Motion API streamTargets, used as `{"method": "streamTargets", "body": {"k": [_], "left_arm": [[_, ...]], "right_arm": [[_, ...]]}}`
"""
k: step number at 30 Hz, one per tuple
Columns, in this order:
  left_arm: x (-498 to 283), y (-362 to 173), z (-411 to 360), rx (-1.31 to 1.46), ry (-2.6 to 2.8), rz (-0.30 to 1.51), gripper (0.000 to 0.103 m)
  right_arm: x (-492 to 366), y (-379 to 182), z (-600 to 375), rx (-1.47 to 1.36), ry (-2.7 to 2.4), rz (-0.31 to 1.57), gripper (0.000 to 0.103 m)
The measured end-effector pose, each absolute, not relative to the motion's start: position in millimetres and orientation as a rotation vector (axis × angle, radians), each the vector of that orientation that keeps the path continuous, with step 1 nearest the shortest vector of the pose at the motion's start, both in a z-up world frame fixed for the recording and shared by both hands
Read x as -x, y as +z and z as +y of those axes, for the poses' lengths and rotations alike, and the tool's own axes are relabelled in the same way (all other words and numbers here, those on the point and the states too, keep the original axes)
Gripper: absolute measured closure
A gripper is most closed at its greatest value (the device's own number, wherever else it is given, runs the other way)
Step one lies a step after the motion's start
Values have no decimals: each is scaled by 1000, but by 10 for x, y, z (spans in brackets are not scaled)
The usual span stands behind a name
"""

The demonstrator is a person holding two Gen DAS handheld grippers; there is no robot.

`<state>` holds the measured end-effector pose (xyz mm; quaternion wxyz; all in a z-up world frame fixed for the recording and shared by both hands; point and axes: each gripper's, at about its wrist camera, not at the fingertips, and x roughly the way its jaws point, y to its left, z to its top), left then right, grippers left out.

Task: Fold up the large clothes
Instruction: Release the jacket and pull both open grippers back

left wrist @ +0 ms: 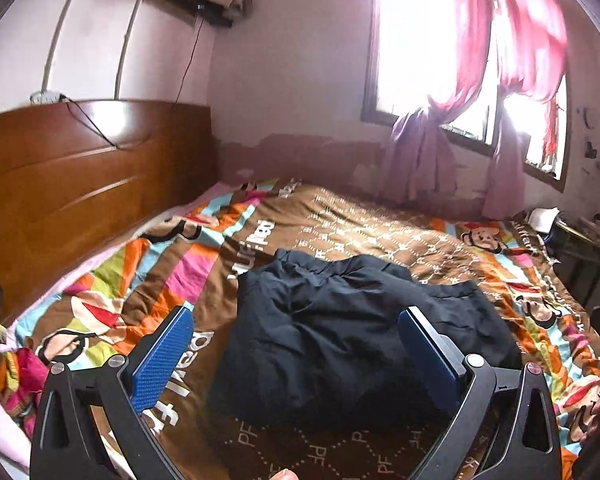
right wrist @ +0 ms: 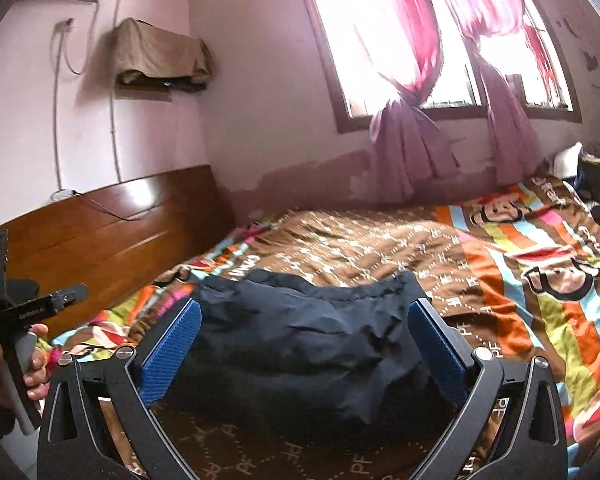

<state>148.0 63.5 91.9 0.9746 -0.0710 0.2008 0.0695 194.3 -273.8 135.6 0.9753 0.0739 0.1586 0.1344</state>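
Observation:
A dark navy garment [left wrist: 340,332] lies bunched in a rough folded heap on the patterned bedspread [left wrist: 380,220]. My left gripper [left wrist: 296,340] hovers above and in front of it, its blue pads wide apart with nothing between them. In the right wrist view the same garment [right wrist: 300,340] lies ahead and below my right gripper [right wrist: 306,336], which is also open and holds nothing. At the left edge of that view a hand [right wrist: 32,364] grips the handle of the left gripper.
A wooden headboard [left wrist: 80,176] stands along the left. A window with pink curtains [left wrist: 480,60] fills the far wall. A dark bedside stand [left wrist: 576,252] sits at the bed's far right. A cloth-covered box [right wrist: 160,56] sits on a wall shelf.

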Motion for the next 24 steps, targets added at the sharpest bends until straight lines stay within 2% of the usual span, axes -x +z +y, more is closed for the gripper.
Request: {"method": "streamTargets", "body": {"k": [11, 24], "left_arm": [[-605, 1118, 427, 90, 135, 323, 0], [21, 1056, 316, 57, 158, 238, 0]], "right_arm": [[-1094, 1599, -2470, -120, 356, 243, 1], [-386, 1459, -2338, -87, 352, 206, 1]]}}
